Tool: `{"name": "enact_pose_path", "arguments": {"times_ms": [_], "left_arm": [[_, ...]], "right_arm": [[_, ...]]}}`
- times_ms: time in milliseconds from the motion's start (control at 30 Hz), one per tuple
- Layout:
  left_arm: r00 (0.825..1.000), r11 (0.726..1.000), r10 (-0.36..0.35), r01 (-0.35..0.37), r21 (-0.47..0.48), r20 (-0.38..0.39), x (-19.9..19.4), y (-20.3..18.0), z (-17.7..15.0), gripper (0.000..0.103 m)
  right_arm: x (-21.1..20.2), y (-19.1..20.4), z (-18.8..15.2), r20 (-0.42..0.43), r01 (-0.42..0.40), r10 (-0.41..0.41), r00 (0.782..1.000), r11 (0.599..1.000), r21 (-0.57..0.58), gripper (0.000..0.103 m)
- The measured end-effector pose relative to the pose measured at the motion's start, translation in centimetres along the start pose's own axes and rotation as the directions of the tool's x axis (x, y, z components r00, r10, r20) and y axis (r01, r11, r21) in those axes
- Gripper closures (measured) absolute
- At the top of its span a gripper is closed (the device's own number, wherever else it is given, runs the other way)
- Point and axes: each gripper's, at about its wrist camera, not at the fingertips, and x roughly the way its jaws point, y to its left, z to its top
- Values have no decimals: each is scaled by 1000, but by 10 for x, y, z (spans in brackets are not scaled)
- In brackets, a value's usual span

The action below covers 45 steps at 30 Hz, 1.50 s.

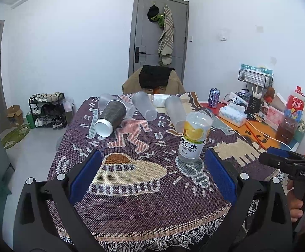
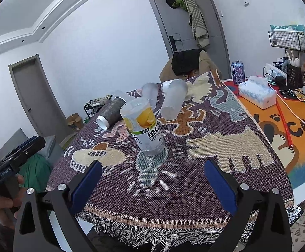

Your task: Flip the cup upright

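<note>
A clear cup with a lemon "Vitamin C" label [image 1: 194,137] stands upright, wide mouth up, on the patterned cloth [image 1: 131,189]; it also shows in the right wrist view [image 2: 145,126]. Behind it lie a dark cup with a white rim [image 1: 110,117] [image 2: 110,113] and several frosted cups [image 1: 144,108] [image 2: 172,101] on their sides. My left gripper [image 1: 152,178] is open and empty, just in front of the label cup. My right gripper [image 2: 152,182] is open and empty, also in front of it, and shows at the right edge of the left wrist view [image 1: 278,159].
A tissue pack [image 2: 257,94], a drink can [image 2: 237,72], a wire rack [image 2: 289,40] and boxes stand on the orange mat at the right. A chair with a coat [image 1: 154,82] is behind the table. The cloth's fringe [image 2: 152,233] hangs over the near edge.
</note>
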Motion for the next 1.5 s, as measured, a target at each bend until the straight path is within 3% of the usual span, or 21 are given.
{"name": "enact_pose_path", "arguments": {"times_ms": [1500], "left_arm": [[1000,1000,-12,12,3,9,-5,-11,2,6]], "right_arm": [[-9,5,0,41,41,-40,998,999,-25,8]]}}
